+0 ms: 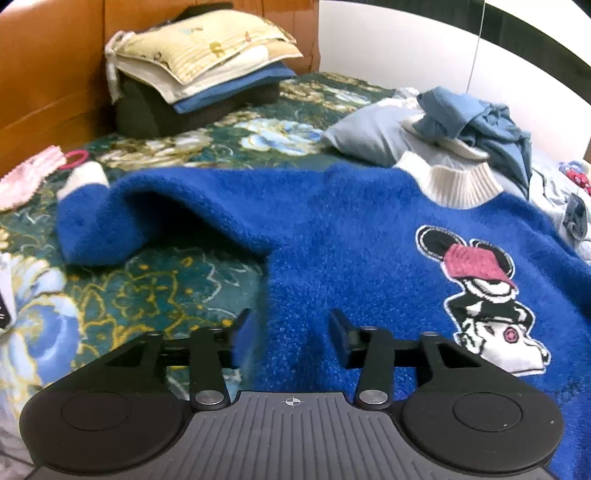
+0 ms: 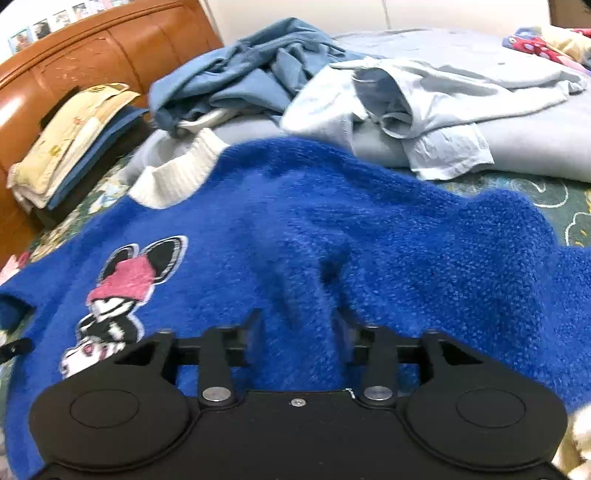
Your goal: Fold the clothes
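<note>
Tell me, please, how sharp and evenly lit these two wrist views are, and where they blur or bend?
Left wrist view: the hand-held gripper is crisp, the blue sweater smears along its far edge, and the wall line bows near the upper right corner. Right wrist view: the sweater's fuzz is softly blurred above the gripper, the headboard curves and shows glare, and the corners go dark.

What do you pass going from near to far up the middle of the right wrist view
Right gripper → blue fuzzy sweater → pale blue shirt → crumpled blue garment → wall.
</note>
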Action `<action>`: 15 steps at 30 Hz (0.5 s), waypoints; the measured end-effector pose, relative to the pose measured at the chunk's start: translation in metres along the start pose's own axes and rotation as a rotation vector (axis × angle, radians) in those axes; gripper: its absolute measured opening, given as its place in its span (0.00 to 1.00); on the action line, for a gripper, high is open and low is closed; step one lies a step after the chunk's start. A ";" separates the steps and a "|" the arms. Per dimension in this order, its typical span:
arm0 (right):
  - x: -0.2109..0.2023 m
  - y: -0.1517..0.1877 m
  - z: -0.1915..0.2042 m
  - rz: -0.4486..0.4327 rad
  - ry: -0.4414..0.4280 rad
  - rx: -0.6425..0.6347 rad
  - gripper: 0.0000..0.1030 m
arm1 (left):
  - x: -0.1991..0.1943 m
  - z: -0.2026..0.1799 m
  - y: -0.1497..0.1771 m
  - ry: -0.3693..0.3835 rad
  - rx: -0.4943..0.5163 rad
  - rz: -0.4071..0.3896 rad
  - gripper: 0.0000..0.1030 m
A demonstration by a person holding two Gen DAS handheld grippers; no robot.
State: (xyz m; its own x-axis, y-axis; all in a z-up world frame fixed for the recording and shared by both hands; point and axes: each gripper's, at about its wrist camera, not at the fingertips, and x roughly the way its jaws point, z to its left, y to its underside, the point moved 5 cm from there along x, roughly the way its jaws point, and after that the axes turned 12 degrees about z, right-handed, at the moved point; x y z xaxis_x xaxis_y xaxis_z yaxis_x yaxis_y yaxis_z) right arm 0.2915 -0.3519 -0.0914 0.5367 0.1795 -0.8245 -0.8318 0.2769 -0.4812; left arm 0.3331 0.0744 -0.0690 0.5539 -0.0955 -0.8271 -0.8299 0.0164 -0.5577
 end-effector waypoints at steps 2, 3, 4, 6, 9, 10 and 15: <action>-0.012 0.004 0.004 -0.026 -0.012 -0.014 0.66 | -0.011 0.001 0.000 -0.013 -0.008 -0.031 0.78; -0.018 0.006 0.005 -0.040 -0.017 -0.020 0.72 | -0.017 0.001 -0.001 -0.020 -0.012 -0.048 0.82; -0.024 0.008 0.007 -0.055 -0.023 -0.026 0.77 | -0.023 0.001 -0.001 -0.026 -0.015 -0.064 0.83; -0.036 0.013 0.010 -0.085 -0.034 -0.038 0.79 | -0.034 0.001 -0.001 -0.039 -0.019 -0.095 0.92; -0.055 0.019 0.016 -0.129 -0.050 -0.057 0.92 | -0.052 -0.004 0.001 -0.038 -0.019 -0.138 1.00; -0.062 0.021 0.016 -0.146 -0.055 -0.058 0.93 | -0.057 -0.007 0.003 -0.033 -0.019 -0.151 1.00; -0.086 0.032 -0.016 -0.182 -0.034 0.025 0.99 | -0.082 -0.029 0.013 0.020 -0.024 -0.215 1.00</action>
State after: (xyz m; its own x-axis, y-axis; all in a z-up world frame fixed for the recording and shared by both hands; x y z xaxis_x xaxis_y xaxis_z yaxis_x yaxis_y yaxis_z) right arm 0.2160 -0.3738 -0.0407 0.6827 0.1563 -0.7138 -0.7171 0.3310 -0.6134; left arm 0.2754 0.0537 -0.0064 0.7168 -0.1138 -0.6879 -0.6946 -0.0305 -0.7187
